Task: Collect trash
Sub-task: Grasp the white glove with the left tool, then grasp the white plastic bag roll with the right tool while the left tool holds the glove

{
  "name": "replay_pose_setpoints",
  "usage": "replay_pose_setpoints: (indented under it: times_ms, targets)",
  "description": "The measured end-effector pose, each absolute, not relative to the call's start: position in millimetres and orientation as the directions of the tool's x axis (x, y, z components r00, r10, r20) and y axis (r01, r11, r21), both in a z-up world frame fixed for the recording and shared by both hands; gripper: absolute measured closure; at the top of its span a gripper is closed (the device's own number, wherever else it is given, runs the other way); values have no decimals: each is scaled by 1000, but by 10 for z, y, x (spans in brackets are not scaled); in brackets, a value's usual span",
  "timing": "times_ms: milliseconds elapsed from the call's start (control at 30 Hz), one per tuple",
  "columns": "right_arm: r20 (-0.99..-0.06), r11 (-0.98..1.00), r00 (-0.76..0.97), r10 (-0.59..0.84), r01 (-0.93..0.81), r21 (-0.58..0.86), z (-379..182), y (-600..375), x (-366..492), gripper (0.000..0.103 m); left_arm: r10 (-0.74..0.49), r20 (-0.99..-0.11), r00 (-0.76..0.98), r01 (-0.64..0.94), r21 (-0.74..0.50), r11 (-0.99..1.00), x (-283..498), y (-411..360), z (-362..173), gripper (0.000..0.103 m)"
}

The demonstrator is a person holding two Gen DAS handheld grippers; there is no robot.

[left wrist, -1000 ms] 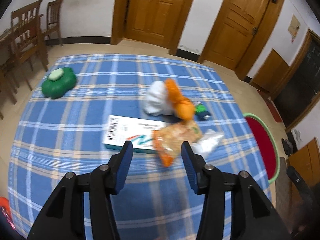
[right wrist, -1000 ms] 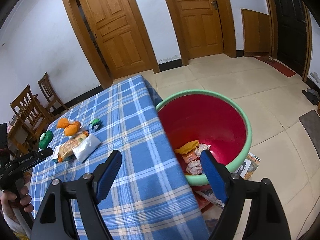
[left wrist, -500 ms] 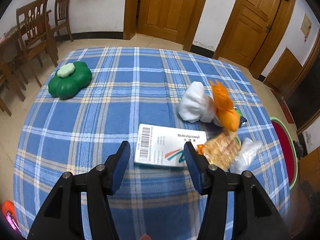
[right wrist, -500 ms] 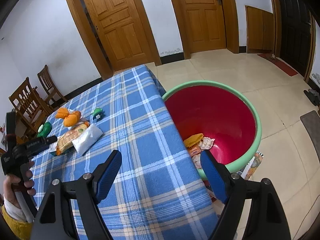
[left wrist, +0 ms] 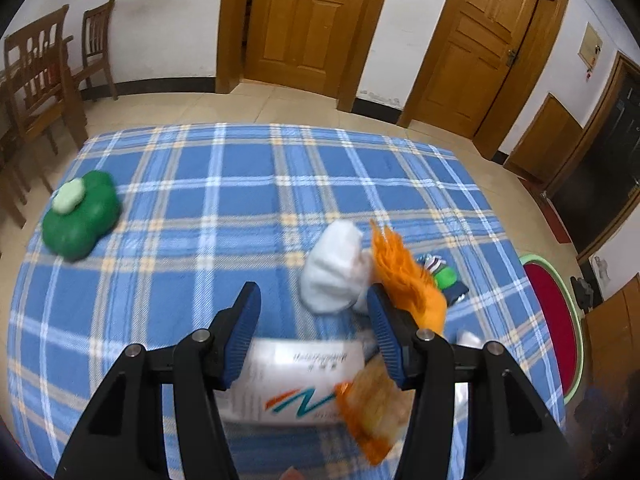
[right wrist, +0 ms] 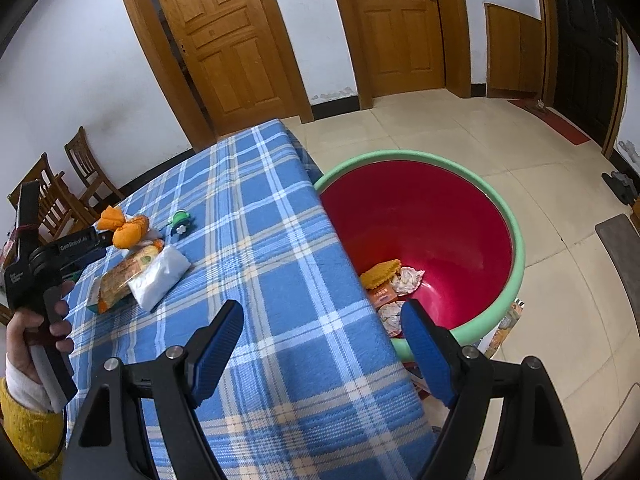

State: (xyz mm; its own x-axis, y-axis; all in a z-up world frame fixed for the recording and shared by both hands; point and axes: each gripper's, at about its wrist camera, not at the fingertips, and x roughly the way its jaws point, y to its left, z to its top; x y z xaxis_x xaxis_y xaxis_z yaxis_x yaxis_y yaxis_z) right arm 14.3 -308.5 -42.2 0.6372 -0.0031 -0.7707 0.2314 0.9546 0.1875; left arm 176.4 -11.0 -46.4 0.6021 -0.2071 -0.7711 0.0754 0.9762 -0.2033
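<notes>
Bin [right wrist: 516,240] just ahead-right of right gripper [right wrist: 324,344], jaws apart, nothing held. Left gripper [left wrist: 314,326] spread wide, empty, above box [left wrist: 288,384], which lies between and under fingers. Box looks light, stiff, flat; best pinch across long edges. Wrapper [left wrist: 374,408] touching box, soft, crinkly.

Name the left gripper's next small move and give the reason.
Probably ease the left gripper down and close on the white box. Its jaws are open and empty, the box lies flat between and just below the fingers, and the snack wrapper overlaps its right end. The bin by the table already holds trash.
</notes>
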Motion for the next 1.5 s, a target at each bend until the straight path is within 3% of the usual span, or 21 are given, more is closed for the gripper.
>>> replay_pose_setpoints:
  times_ms: [467,667,867,1500]
  targets:
    - [-785,948,619,-21,261,181,-475,-3165,260,20,-318,-765,560,86,-328,941,2158,-201,-642,48]
    - [-789,953,614,-7,243,180,-492,-3103,306,20,-386,-742,549,129,-381,916,2111,-248,-684,67]
    - [-785,963,620,6,209,172,-468,-3002,370,20,-419,-724,548,130,-421,898,2029,-189,-636,79]
    - [-779,988,615,126,-10,152,-455,-2295,669,20,-337,-634,696,44,-431,901,1189,476,-120,80]
